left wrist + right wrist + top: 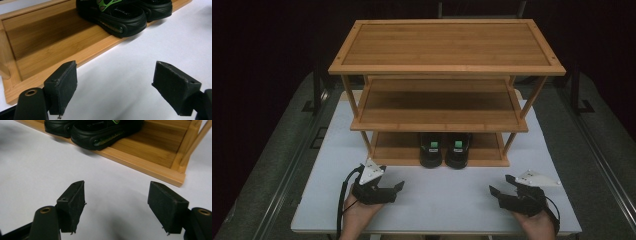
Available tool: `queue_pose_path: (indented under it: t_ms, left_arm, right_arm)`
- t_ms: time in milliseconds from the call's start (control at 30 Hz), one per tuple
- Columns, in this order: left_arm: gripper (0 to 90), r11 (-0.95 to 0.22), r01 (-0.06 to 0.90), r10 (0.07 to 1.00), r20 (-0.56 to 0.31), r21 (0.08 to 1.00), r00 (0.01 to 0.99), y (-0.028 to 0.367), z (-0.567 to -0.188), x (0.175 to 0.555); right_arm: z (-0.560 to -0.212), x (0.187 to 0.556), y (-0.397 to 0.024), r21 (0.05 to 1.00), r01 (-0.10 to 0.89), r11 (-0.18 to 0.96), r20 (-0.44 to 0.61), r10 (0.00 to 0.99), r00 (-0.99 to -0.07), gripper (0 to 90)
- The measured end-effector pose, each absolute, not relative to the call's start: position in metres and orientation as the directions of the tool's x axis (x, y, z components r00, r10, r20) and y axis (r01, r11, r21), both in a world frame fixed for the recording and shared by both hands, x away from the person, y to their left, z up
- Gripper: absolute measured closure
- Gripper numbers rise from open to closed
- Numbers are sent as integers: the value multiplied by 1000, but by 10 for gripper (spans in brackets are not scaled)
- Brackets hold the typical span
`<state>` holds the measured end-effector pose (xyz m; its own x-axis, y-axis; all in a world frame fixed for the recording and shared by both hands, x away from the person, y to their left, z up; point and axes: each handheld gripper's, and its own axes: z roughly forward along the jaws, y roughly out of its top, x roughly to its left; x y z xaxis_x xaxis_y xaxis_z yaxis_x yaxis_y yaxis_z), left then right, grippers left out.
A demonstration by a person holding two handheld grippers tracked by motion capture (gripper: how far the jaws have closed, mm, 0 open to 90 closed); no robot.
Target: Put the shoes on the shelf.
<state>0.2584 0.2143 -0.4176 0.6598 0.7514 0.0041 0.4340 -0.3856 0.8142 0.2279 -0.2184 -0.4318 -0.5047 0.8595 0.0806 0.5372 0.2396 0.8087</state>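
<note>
A pair of black shoes (pixel 444 150) with green marks stands side by side on the bottom shelf (pixel 392 148) of a three-tier bamboo rack (pixel 447 46). My left gripper (pixel 396 190) rests on the white table in front of the rack's left half, open and empty. My right gripper (pixel 501 184) lies in front of the rack's right half, also open with nothing between its pads. In the left gripper view the gripper (pixel 116 67) points over bare table toward the shoes (pixel 117 15). In the right gripper view the gripper (pixel 117 185) faces the shoes (pixel 100 132) and the shelf's front rail (pixel 150 167).
The white table (pixel 437 205) carries the rack at its far half. The rack's middle shelf (pixel 439 107) and top shelf hold nothing. Grey floor and metal rails (pixel 287 170) flank the table. A rack post (pixel 195 142) rises at the bottom shelf's corner.
</note>
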Motion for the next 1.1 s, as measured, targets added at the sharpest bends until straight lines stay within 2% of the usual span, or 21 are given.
queue_pose_path:
  t_ms: [1100]
  left_arm:
    - [151,-371,452,764,-10,811,645,244,-420,244]
  right_arm:
    - [-437,203,-242,808,537,243,56,875,-480,280]
